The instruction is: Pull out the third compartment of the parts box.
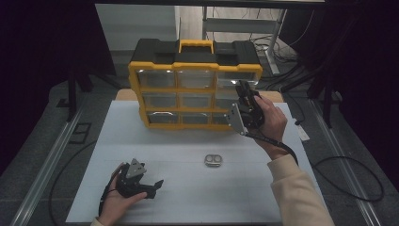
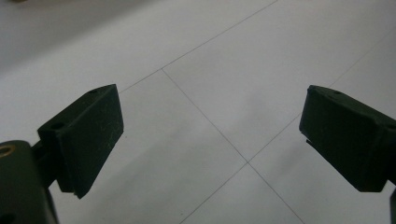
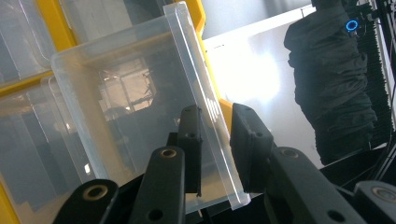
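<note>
My right tongs (image 3: 215, 149) pinch the clear plastic drawer's front wall (image 3: 196, 93) in the yellow organiser (image 1: 195, 89); I should pull straight, evenly. Left tongs (image 2: 210, 140) rest wide open, empty.

The high view looks forward and down from above the near edge of the table (image 1: 188, 188), taking in the whole white surface and the yellow drawer cabinet (image 1: 195, 84) at its far side. The left gripper view sits very close above the table's near left area, facing down along the left gripper (image 2: 210, 135) onto the gridded surface. The right gripper view sits close to the cabinet's right column, facing a clear drawer (image 3: 140, 102). It shares that cabinet with the high view.
</note>
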Demonstrator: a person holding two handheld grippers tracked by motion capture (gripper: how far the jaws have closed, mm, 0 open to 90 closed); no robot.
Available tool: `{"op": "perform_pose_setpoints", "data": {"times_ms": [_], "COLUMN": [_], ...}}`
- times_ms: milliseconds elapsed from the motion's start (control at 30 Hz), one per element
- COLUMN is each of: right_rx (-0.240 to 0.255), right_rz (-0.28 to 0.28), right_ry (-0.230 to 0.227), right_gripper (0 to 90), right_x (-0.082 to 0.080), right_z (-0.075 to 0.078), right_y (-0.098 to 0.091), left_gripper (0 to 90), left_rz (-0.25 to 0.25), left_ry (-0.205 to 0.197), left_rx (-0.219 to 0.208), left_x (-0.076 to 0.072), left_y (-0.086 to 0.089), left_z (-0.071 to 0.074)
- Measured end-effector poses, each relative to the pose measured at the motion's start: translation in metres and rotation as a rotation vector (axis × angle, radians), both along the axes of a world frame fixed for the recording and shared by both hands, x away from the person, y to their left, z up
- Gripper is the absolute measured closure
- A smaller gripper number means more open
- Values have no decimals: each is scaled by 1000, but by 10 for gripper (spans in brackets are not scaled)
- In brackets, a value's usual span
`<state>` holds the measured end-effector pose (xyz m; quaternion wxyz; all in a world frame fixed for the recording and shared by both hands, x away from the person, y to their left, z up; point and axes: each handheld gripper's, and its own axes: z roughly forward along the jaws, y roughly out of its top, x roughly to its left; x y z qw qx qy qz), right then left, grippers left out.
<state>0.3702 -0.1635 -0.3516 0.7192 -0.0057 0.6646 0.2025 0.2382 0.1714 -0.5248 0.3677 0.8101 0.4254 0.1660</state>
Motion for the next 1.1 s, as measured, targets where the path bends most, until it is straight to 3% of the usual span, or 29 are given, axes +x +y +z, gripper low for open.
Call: {"op": "perform_pose_setpoints", "data": {"times_ms": [1100], "right_rx": [1], "right_rz": [8], "right_ry": [-14], "right_gripper": [738], "right_x": [-10], "right_z": [-2], "right_y": [-1], "left_gripper": [69], "left_rz": [1], "left_ry": [1], "left_rx": [0], "left_x": [0], "left_y": [0], "left_z": [0]}}
